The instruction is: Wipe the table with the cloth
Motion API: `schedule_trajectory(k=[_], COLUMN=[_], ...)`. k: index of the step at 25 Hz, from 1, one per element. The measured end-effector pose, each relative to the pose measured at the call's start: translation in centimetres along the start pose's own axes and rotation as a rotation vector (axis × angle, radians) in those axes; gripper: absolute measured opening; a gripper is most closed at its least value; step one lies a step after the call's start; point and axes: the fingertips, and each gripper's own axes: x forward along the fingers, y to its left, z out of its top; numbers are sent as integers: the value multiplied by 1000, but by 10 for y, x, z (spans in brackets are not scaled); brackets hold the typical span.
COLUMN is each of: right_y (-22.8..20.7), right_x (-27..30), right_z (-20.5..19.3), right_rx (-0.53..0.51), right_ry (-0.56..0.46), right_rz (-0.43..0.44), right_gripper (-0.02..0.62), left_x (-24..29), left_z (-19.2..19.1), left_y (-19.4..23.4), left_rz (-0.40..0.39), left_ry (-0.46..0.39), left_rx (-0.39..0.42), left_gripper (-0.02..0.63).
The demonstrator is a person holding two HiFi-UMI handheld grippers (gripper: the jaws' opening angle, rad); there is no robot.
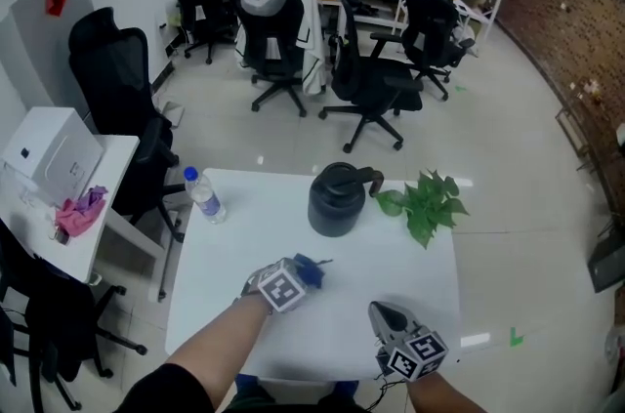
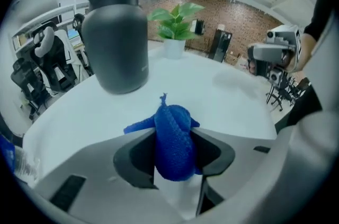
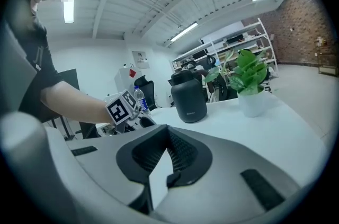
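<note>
A blue cloth [image 1: 314, 268] is bunched up and pinched between the jaws of my left gripper [image 1: 309, 273], which is shut on it just above the white table [image 1: 244, 235], left of the middle. In the left gripper view the cloth [image 2: 174, 133] fills the gap between the two dark pads and a loose corner sticks out to the left. My right gripper [image 1: 379, 310] rests near the table's front right edge. Its jaws point up-left, and its tips meet with nothing between them [image 3: 167, 135].
A black jug [image 1: 337, 199] stands at the table's far middle, with a potted green plant [image 1: 425, 201] to its right. A water bottle [image 1: 204, 194] sits at the far left corner. Office chairs [image 1: 376, 84] and a side desk with a white box [image 1: 54, 152] surround the table.
</note>
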Motion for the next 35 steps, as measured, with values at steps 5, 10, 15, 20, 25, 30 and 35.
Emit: schedule_trajectory(k=[5,10,15,20,25,30,35], right_y=[-4,-13,-20,-5,4,-1,-11], right_x=[-4,-15,-11,7,13,5,-5], right_z=[3,3,1,2,4,8,3], right_rx=[-4,-9,-5,-13,-11,-8,-7], right_ry=[8,14,22,17,9,4,12], right_rz=[-18,-41,-47,-11,16,-2,-35], right_gripper=[3,3,3,3,3,3,3], left_x=[39,68,48,6,-10,9,59], left_z=[70,56,29,-20,-21,55,54], left_y=[-41,-47,-27,10,19,-11,-33], left_rz=[-45,-44,-29,7,3,-21,2], left_ry=[-77,2,15,33,8,-118,-8], left_rx=[78,136,120,25,-26,17,90], left_gripper=[175,175,175,173,173,173,173])
